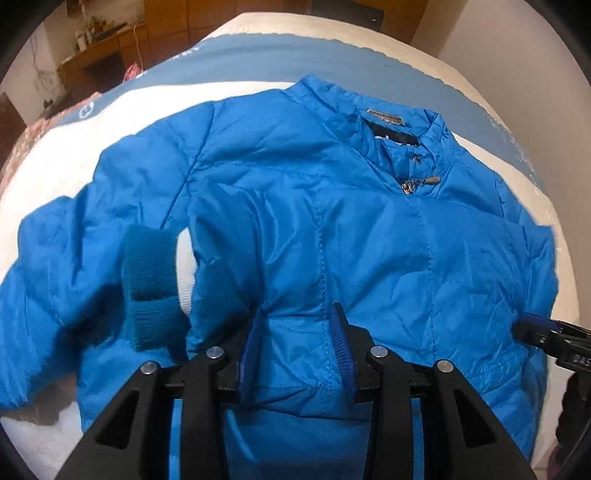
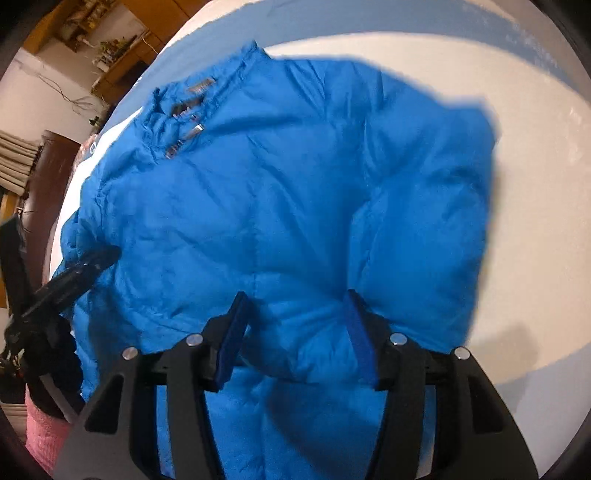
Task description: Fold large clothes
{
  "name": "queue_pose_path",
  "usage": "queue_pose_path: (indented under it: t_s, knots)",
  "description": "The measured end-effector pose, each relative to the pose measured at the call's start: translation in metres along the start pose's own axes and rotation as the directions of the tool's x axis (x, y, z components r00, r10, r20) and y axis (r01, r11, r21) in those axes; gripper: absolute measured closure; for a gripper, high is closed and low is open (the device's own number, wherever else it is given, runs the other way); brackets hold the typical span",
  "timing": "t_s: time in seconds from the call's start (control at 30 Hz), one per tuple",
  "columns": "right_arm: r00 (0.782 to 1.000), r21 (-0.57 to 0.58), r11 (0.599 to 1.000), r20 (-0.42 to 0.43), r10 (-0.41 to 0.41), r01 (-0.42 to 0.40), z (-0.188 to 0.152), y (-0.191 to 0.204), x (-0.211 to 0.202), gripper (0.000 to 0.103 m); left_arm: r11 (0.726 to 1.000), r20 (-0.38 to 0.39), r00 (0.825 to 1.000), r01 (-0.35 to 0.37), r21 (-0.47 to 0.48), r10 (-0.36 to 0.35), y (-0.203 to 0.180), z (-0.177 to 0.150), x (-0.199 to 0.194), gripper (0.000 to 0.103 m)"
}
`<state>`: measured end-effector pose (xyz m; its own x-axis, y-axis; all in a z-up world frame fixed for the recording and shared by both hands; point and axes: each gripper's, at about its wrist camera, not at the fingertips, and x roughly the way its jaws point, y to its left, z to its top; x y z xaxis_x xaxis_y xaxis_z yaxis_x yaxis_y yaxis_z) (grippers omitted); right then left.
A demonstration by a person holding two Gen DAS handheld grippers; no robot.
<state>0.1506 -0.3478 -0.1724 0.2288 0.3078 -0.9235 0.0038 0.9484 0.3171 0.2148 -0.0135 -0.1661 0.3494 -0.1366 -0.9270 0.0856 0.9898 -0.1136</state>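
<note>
White bed [image 1: 51,177] fills the foreground, a blue band [image 1: 258,59] crossing its far end. Beyond its far left corner, a wooden desk [image 1: 99,51] stands cluttered with what may be bottles and plants. Brown wooden cabinets [image 1: 207,18] line the back against pale walls [image 2: 40,92], and something pink [image 2: 44,439] sits by the near left edge.

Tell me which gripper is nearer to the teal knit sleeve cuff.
Left. The left gripper grips the jacket hem just beside the cuff; the right gripper is across the jacket at the far side.
</note>
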Motion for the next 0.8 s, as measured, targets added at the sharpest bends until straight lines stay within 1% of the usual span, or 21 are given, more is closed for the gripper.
queue_pose_path:
  t_s: [0.07,0.17,0.2,0.23,0.27,0.3,0.33,0.37,0.4,0.47,0.5,0.53,0.6,0.63,0.67,0.7,0.73,0.77,0.8]
  knots:
    - [1.000,0.003,1.000,0.002,-0.011,0.011,-0.001,0.002,0.000,0.049,1.000,-0.001,1.000,-0.007,0.005,0.007,-0.001,-0.001,0.000,0.065]
    - [1.000,0.015,1.000,-0.014,-0.022,0.022,0.001,0.004,-0.002,0.049,1.000,-0.017,1.000,0.019,-0.018,-0.019,0.005,0.003,-0.003,0.066]
    - [1.000,0.031,0.999,-0.021,-0.024,0.024,0.002,0.004,-0.006,0.050,0.999,-0.020,0.999,0.029,-0.032,-0.029,0.006,0.005,-0.006,0.066]
    - [1.000,0.048,0.999,-0.016,-0.021,0.021,0.002,0.004,-0.016,0.049,0.997,-0.019,0.999,0.045,-0.056,-0.046,0.012,0.004,-0.015,0.066]
    - [1.000,0.049,0.999,0.006,-0.002,0.001,-0.002,0.005,-0.027,0.049,0.995,-0.002,0.998,0.066,-0.078,-0.066,0.020,0.001,-0.028,0.066]
    - [0.999,0.042,0.999,0.029,0.020,-0.021,-0.003,0.008,-0.037,0.048,0.993,0.021,0.997,0.071,-0.092,-0.069,0.029,-0.004,-0.042,0.063]
    - [0.998,0.033,0.999,0.047,0.041,-0.043,-0.006,0.012,-0.048,0.047,0.993,0.044,0.998,0.059,-0.103,-0.055,0.036,-0.008,-0.054,0.059]
    - [0.997,0.026,0.998,0.055,0.049,-0.051,-0.008,0.016,-0.055,0.047,0.993,0.064,0.997,0.041,-0.115,-0.034,0.046,-0.014,-0.066,0.053]
    - [0.997,0.014,0.999,0.060,0.050,-0.051,-0.010,0.021,-0.061,0.046,0.990,0.082,0.997,0.017,-0.140,-0.005,0.064,-0.023,-0.080,0.052]
    - [0.997,0.001,0.999,0.062,0.040,-0.040,-0.013,0.025,-0.067,0.045,0.979,0.082,0.996,-0.009,-0.203,0.026,0.098,-0.039,-0.096,0.051]
    - [0.998,-0.001,1.000,0.059,0.021,-0.021,-0.013,0.027,-0.068,0.045,0.966,0.068,0.996,-0.040,-0.256,0.060,0.123,-0.052,-0.103,0.051]
    - [0.998,-0.001,1.000,0.058,0.007,-0.007,-0.012,0.028,-0.067,0.045,0.945,0.052,0.993,-0.085,-0.316,0.107,0.151,-0.067,-0.110,0.051]
    - [0.998,0.004,1.000,0.052,-0.018,0.018,-0.010,0.028,-0.063,0.045,0.904,0.029,0.985,-0.143,-0.404,0.169,0.193,-0.091,-0.122,0.051]
    - [0.999,0.010,1.000,0.045,-0.023,0.023,-0.012,0.027,-0.062,0.045,0.870,0.012,0.979,-0.177,-0.460,0.205,0.220,-0.107,-0.130,0.051]
    - [0.999,0.013,1.000,0.041,-0.026,0.025,-0.012,0.024,-0.063,0.045,0.846,0.004,0.974,-0.193,-0.497,0.224,0.239,-0.119,-0.135,0.050]
    - [0.999,0.013,0.999,0.038,-0.033,0.033,-0.012,0.025,-0.061,0.045,0.797,-0.018,0.969,-0.213,-0.566,0.246,0.270,-0.138,-0.143,0.049]
    - [0.998,0.011,0.999,0.036,-0.042,0.041,-0.010,0.026,-0.056,0.045,0.760,-0.028,0.969,-0.212,-0.615,0.247,0.290,-0.151,-0.148,0.049]
    - [0.998,0.008,0.999,0.035,-0.051,0.051,-0.010,0.027,-0.056,0.045,0.731,-0.025,0.971,-0.197,-0.654,0.239,0.307,-0.163,-0.153,0.049]
    - [0.997,0.003,0.998,0.034,-0.063,0.063,-0.009,0.028,-0.054,0.045,0.684,-0.014,0.973,-0.174,-0.709,0.232,0.328,-0.178,-0.158,0.049]
